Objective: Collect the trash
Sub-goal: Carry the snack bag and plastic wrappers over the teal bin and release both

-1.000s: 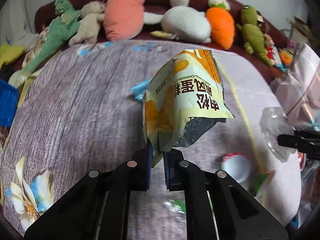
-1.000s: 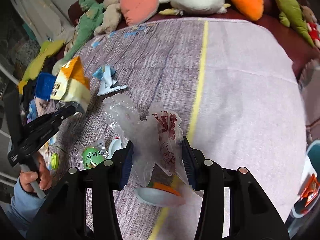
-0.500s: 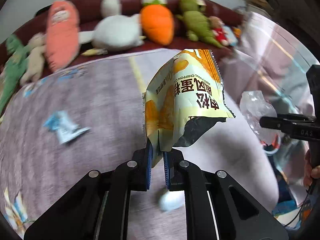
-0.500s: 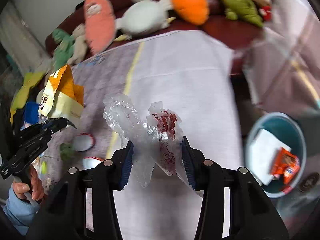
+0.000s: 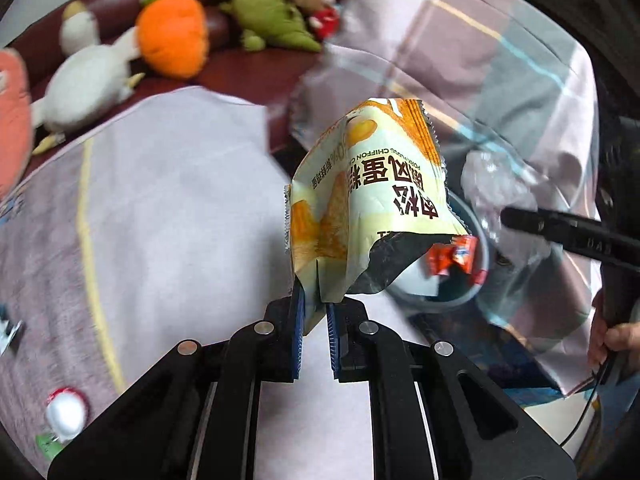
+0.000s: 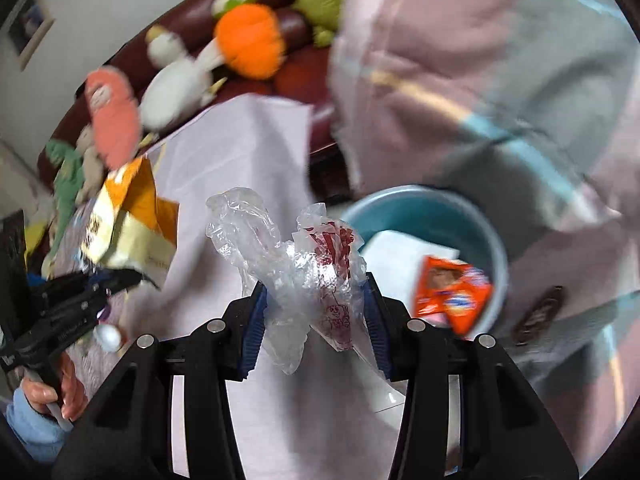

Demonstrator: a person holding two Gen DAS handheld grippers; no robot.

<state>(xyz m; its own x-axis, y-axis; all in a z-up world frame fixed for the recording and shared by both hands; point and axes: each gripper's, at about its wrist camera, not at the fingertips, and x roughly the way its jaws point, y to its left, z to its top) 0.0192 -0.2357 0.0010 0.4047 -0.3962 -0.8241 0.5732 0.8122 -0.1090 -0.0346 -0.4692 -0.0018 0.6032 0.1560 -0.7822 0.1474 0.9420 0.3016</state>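
My left gripper (image 5: 315,334) is shut on a yellow and orange snack bag (image 5: 368,200), held upright in the air past the table's right edge. My right gripper (image 6: 314,332) is shut on crumpled clear plastic wrap (image 6: 296,264) with red print. A teal trash bin (image 6: 430,216) stands on the floor just ahead and right of the right gripper; it holds white paper and an orange wrapper (image 6: 452,292). In the left wrist view the bin (image 5: 476,240) is partly hidden behind the snack bag, and the right gripper's finger (image 5: 568,232) with the plastic is over it.
The table has a lilac cloth (image 5: 168,208) with a yellow stripe. Small wrappers (image 5: 64,416) lie at its left. Plush toys (image 5: 172,36) line a dark red sofa behind. A plaid cloth (image 6: 480,80) hangs at the right above the bin.
Both grippers have swung right, off the littered part of the table towards the teal bin, each keeping hold of its trash. The bin is now close in front.
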